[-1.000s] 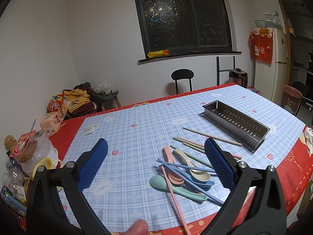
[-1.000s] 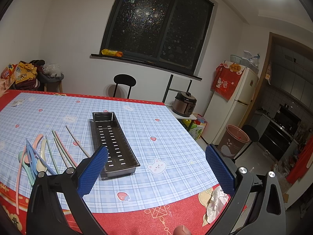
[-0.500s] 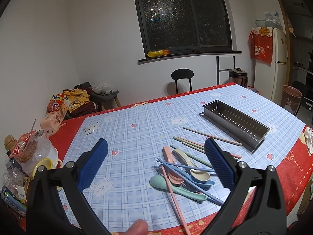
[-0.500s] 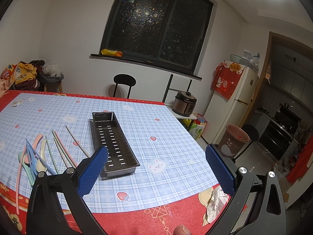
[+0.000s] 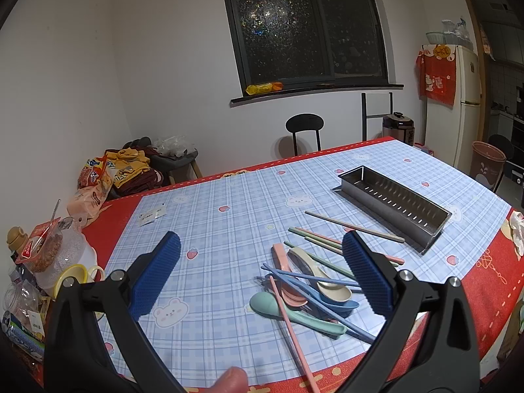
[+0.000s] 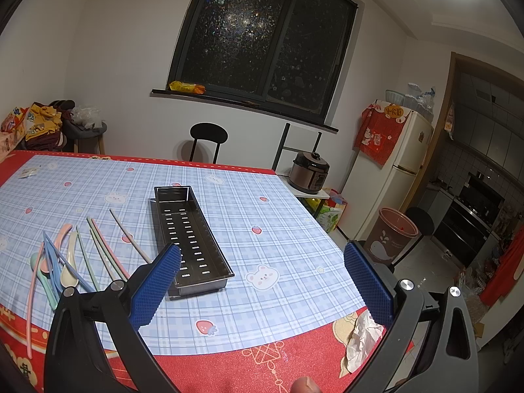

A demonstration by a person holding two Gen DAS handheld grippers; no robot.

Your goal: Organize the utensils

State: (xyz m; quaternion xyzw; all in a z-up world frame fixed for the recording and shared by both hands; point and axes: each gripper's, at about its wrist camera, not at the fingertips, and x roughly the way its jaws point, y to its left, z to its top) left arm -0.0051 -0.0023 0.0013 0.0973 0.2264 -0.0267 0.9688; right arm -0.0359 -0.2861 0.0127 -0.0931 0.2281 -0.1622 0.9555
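A heap of pastel spoons (image 5: 308, 291) and chopsticks (image 5: 352, 227) lies on the blue plaid tablecloth (image 5: 229, 229), seen again as the spoons (image 6: 55, 262) at the left of the right wrist view. A perforated steel tray (image 5: 396, 203) stands empty to their right, the same tray (image 6: 188, 235) in the right wrist view. My left gripper (image 5: 262, 275) hovers open above the table just left of the heap, holding nothing. My right gripper (image 6: 262, 281) is open over the table's near edge, with the tray behind its left finger.
Jars, a yellow cup (image 5: 73, 276) and snack bags crowd the table's left end. A crumpled tissue (image 6: 362, 337) lies on the red border at the near right. Beyond the table stand a black chair (image 6: 208, 137), a rice cooker (image 6: 309, 173), a fridge (image 6: 389, 177) and a bin (image 6: 391, 234).
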